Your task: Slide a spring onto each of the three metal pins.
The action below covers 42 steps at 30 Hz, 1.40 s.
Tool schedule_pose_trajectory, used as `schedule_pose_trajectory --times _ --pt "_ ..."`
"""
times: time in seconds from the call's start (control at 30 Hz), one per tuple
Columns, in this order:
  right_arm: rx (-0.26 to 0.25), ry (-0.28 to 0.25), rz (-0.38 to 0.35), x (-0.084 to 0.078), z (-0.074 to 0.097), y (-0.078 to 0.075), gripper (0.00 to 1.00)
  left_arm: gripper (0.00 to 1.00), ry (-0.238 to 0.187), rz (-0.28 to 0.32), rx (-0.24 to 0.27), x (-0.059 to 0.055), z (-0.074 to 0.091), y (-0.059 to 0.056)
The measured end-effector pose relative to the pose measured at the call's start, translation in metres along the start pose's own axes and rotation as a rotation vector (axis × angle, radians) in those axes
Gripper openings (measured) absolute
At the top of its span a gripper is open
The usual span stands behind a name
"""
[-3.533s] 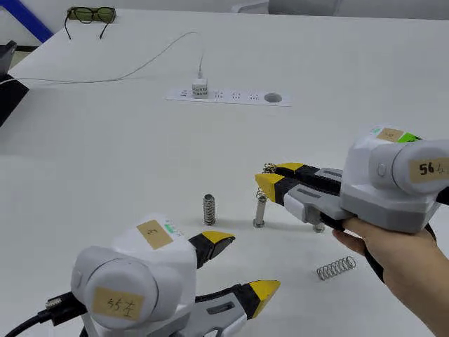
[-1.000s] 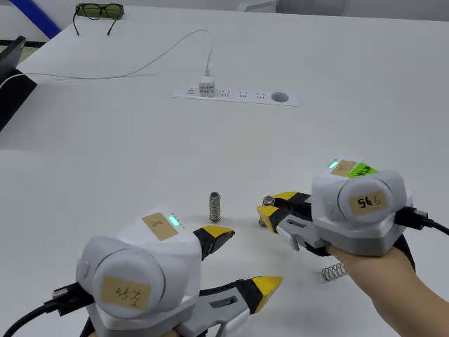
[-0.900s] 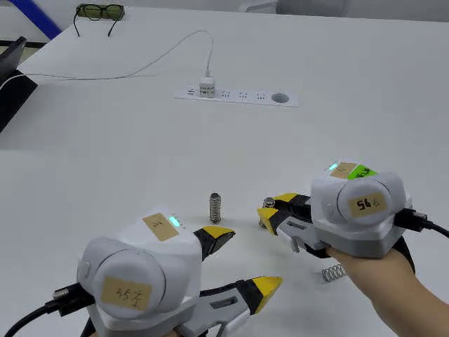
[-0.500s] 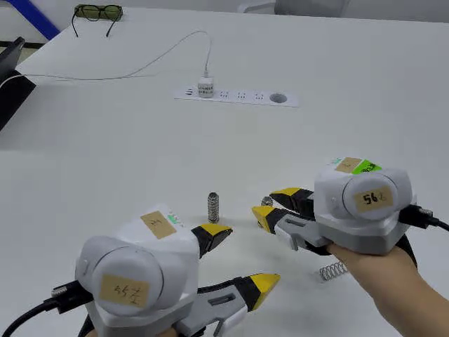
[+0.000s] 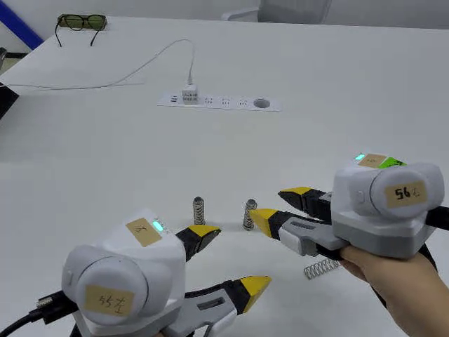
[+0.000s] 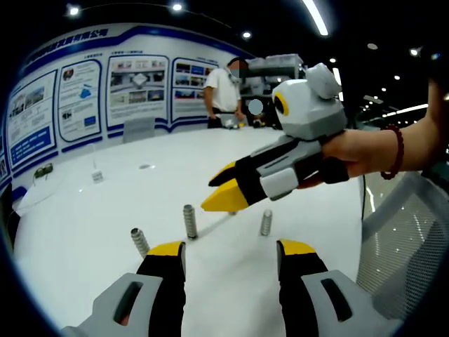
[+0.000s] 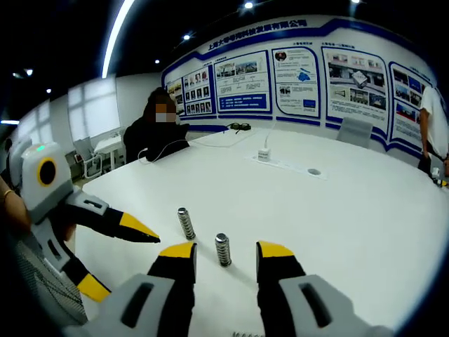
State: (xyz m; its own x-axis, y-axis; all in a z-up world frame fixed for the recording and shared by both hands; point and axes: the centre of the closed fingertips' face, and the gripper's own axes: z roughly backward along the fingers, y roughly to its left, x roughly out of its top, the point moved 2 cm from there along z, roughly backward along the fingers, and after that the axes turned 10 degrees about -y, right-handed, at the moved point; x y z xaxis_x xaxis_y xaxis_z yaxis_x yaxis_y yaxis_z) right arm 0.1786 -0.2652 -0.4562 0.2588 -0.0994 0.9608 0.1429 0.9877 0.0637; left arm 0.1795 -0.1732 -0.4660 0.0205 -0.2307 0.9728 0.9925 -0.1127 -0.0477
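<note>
Right fingers [image 7: 177, 251] apart, spring-covered pin [image 7: 222, 249] just ahead

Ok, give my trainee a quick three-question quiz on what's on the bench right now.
1. True or false: the right gripper is shut on a spring.
2. Where is the loose spring? A) lying on the table by the right gripper B) in the left gripper C) on the power strip
3. Fill in: in the right gripper view, ___ pins carry springs.
Key: 1 false, it is open and empty; 2 A; 3 two.
</note>
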Motion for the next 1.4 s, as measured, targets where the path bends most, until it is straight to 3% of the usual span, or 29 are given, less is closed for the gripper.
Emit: schedule_pose_trajectory --times 0.47,0.93,1.4 --pt "-0.033 -0.024 -0.042 0.004 0.037 -0.012 0.44 0.58 0.023 -0.076 -0.082 0.005 -0.018 -0.02" --pt "-0.055 -0.053 -0.097 0.002 0.068 -0.023 0.47 0.56 0.045 -0.043 -0.132 -0.001 -0.046 -0.029" --pt "-0.02 -0.046 -0.076 -0.006 0.089 -0.025 0.47 0.46 0.065 -0.036 -0.175 -0.01 -0.071 -0.036"
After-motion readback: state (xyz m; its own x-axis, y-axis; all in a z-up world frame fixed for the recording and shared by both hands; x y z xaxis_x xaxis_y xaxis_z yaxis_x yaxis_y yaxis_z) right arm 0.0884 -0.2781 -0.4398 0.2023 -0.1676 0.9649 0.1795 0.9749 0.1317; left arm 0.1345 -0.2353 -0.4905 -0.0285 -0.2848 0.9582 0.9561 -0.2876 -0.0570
